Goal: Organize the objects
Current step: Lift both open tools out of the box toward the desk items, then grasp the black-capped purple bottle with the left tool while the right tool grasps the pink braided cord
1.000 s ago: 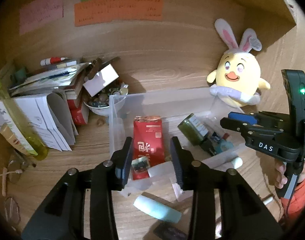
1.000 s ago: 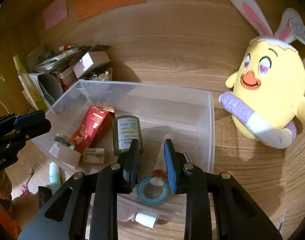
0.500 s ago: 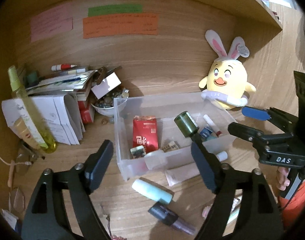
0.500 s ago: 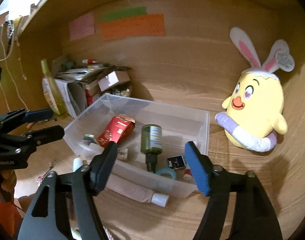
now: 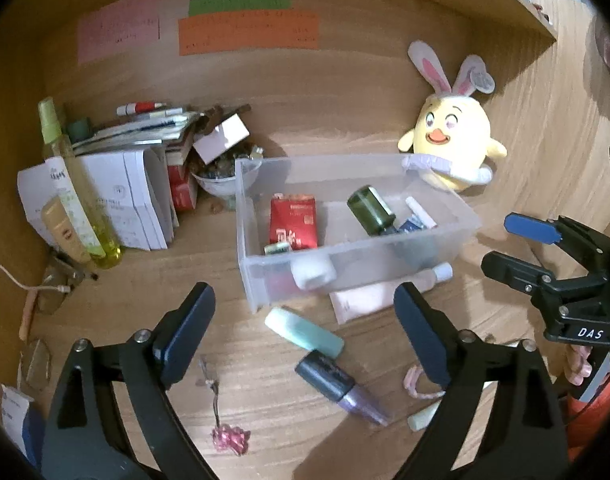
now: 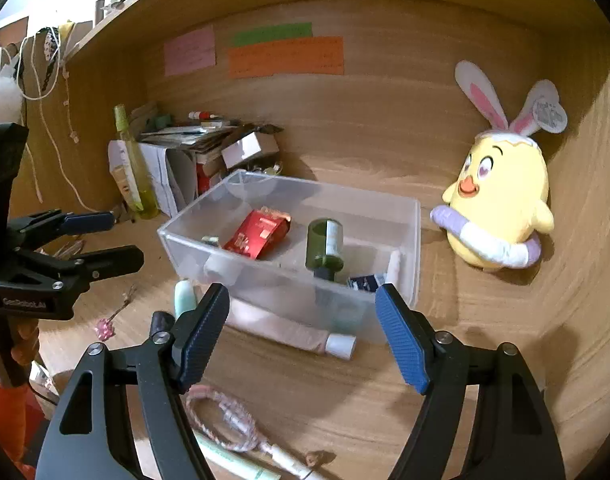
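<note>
A clear plastic bin (image 5: 249, 240) (image 6: 413, 248) on the wooden desk holds a red packet (image 5: 293, 224), a dark green bottle (image 5: 371, 210) and small items. In front of it lie a mint tube (image 5: 303, 332), a dark purple-tipped bottle (image 5: 337, 380) and a pink tube (image 5: 369, 298) (image 6: 289, 332). My left gripper (image 5: 303, 292) hovers above these loose items, its jaws opening wide with nothing between them. My right gripper (image 6: 303, 292) stands open and empty before the bin's near wall. It appears at the right of the left wrist view (image 5: 501, 244).
A yellow bunny-eared plush (image 5: 451, 144) stands right of the bin. At the left are a pile of papers (image 5: 117, 184), a yellow spray bottle (image 5: 73, 184) and a bowl (image 5: 221, 178). A pink charm (image 5: 229, 438) and a braided cord (image 6: 221, 412) lie near the front.
Both grippers went from nearly shut over the bin to wide open. Both have drawn back from the bin, so the items in front of it come into view.
</note>
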Tool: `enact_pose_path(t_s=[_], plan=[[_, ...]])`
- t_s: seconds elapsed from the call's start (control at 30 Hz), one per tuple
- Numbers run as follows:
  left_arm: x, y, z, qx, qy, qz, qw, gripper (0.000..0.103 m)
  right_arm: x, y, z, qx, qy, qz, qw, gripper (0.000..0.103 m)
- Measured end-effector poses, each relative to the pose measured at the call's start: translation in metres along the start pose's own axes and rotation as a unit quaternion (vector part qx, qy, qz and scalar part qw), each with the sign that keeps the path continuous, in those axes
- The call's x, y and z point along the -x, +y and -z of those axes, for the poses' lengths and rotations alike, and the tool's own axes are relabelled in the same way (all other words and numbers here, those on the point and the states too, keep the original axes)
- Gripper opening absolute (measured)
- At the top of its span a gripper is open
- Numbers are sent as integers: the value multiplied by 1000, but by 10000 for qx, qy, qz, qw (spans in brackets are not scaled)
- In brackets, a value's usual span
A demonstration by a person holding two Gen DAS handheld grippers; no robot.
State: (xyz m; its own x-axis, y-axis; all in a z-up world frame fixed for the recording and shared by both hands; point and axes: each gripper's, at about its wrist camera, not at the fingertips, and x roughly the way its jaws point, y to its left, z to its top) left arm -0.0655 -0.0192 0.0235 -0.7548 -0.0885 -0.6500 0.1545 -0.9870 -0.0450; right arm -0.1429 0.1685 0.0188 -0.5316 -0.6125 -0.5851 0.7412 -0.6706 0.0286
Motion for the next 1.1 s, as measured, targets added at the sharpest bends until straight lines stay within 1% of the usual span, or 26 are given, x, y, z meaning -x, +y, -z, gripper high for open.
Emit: enact_pose_path(t_s=[0.17, 0.33, 0.57, 0.63, 0.7, 0.73, 0.87, 0.9, 1.0, 1.07, 1.1], plan=[[-10, -2, 15, 5, 227, 14, 9997, 92, -2, 2, 18, -64, 198, -86, 9997, 73], [-27, 1, 31, 202, 568, 87, 9981, 92, -9, 3, 37, -148, 479, -207, 9985, 73], [-43, 5, 47, 401, 893, 178, 9950, 92, -19, 8, 60, -209, 884, -451, 9948, 71], [-46, 3, 51, 394, 949, 225, 9945, 92, -22, 10, 63, -207, 954, -542, 9937, 63], [-47, 1, 53, 365, 983, 250, 9942, 92, -25, 10, 66, -241, 1019, -651, 9924, 58], [-49, 0, 54, 345, 1006, 253, 9940, 92, -27, 11, 67, -242, 1057, -683, 9918, 52], [-53, -1, 56, 378, 1082, 279, 9930, 92, -35, 14, 70, -226, 1233, -743, 9893, 39], [-53, -1, 56, 383, 1080, 268, 9931, 90, -37, 15, 71, -220, 1267, -754, 9888, 36], [-54, -3, 58, 385, 1085, 268, 9930, 87, -40, 16, 71, -222, 1312, -798, 9879, 32], [-56, -4, 59, 413, 1174, 299, 9918, 81, -42, 16, 70, -234, 1329, -829, 9874, 31], [-58, -5, 59, 424, 1232, 319, 9910, 78, -42, 17, 70, -253, 1325, -848, 9872, 28]])
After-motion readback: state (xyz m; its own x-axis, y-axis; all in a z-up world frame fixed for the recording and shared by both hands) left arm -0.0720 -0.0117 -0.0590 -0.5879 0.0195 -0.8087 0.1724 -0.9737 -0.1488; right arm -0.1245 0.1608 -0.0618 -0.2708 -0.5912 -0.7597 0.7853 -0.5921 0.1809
